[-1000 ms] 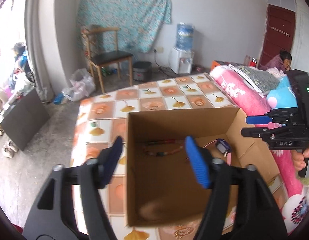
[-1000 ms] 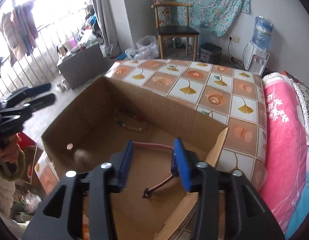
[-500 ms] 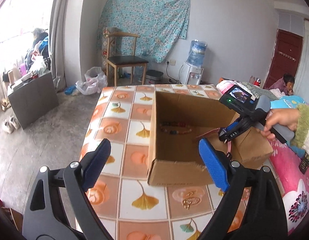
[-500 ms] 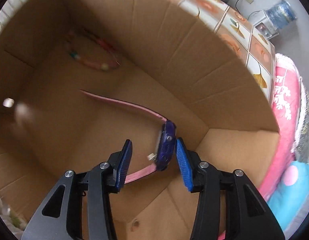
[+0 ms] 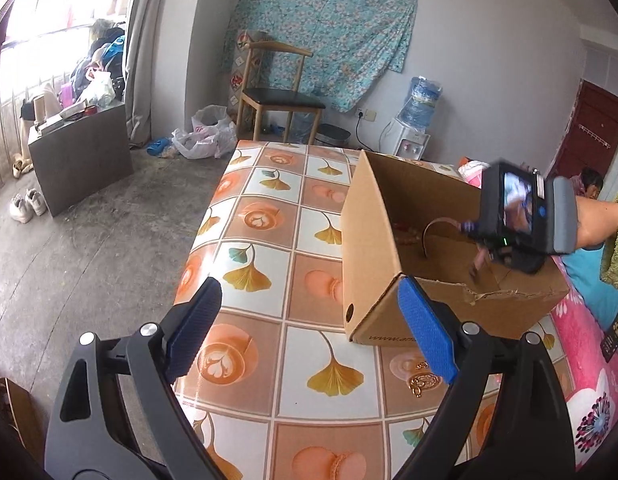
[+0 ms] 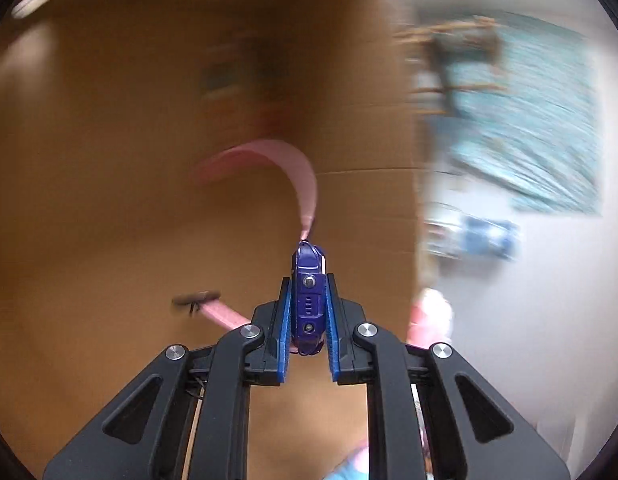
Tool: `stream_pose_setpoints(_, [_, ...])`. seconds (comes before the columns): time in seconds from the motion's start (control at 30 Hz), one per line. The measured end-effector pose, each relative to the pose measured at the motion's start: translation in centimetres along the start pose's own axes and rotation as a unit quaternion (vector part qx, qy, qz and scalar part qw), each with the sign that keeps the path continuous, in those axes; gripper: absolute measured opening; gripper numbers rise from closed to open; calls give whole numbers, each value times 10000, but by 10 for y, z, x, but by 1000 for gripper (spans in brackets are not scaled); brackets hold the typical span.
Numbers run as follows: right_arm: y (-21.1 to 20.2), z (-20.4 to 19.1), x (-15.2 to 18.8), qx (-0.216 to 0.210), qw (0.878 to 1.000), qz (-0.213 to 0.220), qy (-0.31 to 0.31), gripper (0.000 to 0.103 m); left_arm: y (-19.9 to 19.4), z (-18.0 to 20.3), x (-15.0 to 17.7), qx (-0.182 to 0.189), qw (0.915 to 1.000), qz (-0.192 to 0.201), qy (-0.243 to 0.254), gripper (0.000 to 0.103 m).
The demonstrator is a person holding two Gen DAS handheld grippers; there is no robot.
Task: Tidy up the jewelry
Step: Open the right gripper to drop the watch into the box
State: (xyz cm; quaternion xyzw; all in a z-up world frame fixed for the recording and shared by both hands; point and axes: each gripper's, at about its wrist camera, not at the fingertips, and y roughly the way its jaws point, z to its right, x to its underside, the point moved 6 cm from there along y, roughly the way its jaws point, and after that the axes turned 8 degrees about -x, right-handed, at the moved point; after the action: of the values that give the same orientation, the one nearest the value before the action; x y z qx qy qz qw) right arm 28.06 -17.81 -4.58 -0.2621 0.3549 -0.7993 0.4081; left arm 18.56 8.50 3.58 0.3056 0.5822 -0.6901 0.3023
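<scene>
Leftmost, the left gripper (image 5: 309, 330) hangs wide open and empty over the tiled table (image 5: 269, 216). Rightward, the cardboard box (image 5: 373, 256) walls in the right gripper (image 6: 307, 316), whose jaws are closing on the watch (image 6: 307, 300), edge-on, pink strap (image 6: 297, 176) arching ahead.

A: Left wrist view, lighting?
B: Daylight from the window (image 5: 49, 32), blown out to white there. The room was evenly bright, with a soft sheen on the glossy desk (image 5: 269, 264). Focus was sharp; straight lines bowed toward the dark round border.

A: Right wrist view?
B: Heavy motion smear across the cardboard box (image 6: 109, 160) and the wall beyond. Only the fingers (image 6: 285, 332) and the watch (image 6: 307, 300) between them stayed crisp. Dimmer, brownish cast inside; corners vignetted black.
</scene>
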Motion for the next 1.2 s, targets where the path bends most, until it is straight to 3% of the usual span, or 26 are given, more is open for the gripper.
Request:
stream_pose_setpoints(0.1, [4, -30, 5, -458, 9978, -148, -455, 15, 4, -2, 2, -15, 10000, -32, -22, 86])
stream_pose_setpoints(0.17, [4, -39, 5, -932, 9949, -145, -344, 27, 6, -1, 3, -3, 10000, -60, -24, 86])
stream_pose_setpoints(0.23, [4, -39, 5, -1447, 9894, -122, -6, 31, 9, 1, 3, 10, 10000, -81, -18, 86])
stream_pose_setpoints(0.33, [-11, -16, 2, -2485, 9635, 288, 955, 38, 7, 4, 4, 13, 10000, -74, 18, 86])
stream_pose_setpoints(0.37, [-19, -3, 2, -2761, 9509, 493, 1310, 38, 6, 4, 5, 13, 10000, -66, 30, 86])
stream_pose_setpoints(0.43, [-37, 29, 6, -3374, 9104, 1025, 2165, 38, 6, 4, 6, 12, 10000, -60, 38, 86])
stream_pose_setpoints(0.53, [-43, 57, 13, -3765, 8653, 1247, 3066, 38, 6, 4, 6, 42, 10000, -88, -15, 86])
stream_pose_setpoints(0.57, [-41, 59, 12, -3906, 8536, 1192, 3232, 38, 6, 5, 7, 57, 9999, -94, -26, 86])
stream_pose_setpoints(0.67, [-27, 48, 6, -4742, 8004, 942, 3544, 37, 6, 8, 7, 87, 9999, -111, -27, 86])
stream_pose_setpoints(0.77, [-14, 9, -6, -5800, 7288, 432, 3614, 37, 7, 11, 9, 99, 9999, -139, 2, 86])
stream_pose_setpoints(0.83, [-3, -11, -13, -6078, 7082, 55, 3591, 37, 9, 10, 10, 91, 9998, -177, -1, 86])
stream_pose_setpoints(0.87, [1, -22, -8, -6047, 7128, -135, 3551, 37, 9, 10, 10, 90, 9998, -192, -7, 86])
stream_pose_setpoints(0.9, [8, -31, -4, -5896, 7266, -434, 3501, 37, 10, 9, 11, 91, 9998, -200, -15, 86])
stream_pose_setpoints(0.93, [14, -36, 1, -5820, 7301, -646, 3522, 38, 10, 9, 11, 88, 9997, -210, -23, 86])
stream_pose_setpoints(0.97, [14, -33, 2, -5864, 7238, -606, 3586, 38, 10, 8, 11, 84, 9997, -213, -31, 86])
stream_pose_setpoints(1.03, [21, -17, 11, -5403, 7546, -671, 3662, 38, 10, 6, 12, 76, 9997, -221, -50, 86])
stream_pose_setpoints(1.1, [26, -5, 17, -5216, 7626, -682, 3764, 38, 12, 5, 13, 75, 9996, -258, -67, 86])
stream_pose_setpoints(1.17, [32, 7, 23, -4754, 7898, -722, 3808, 39, 15, 4, 14, 76, 9995, -294, -85, 86])
stream_pose_setpoints(1.2, [35, 13, 24, -4456, 8119, -713, 3705, 41, 16, 4, 15, 80, 9995, -309, -90, 86])
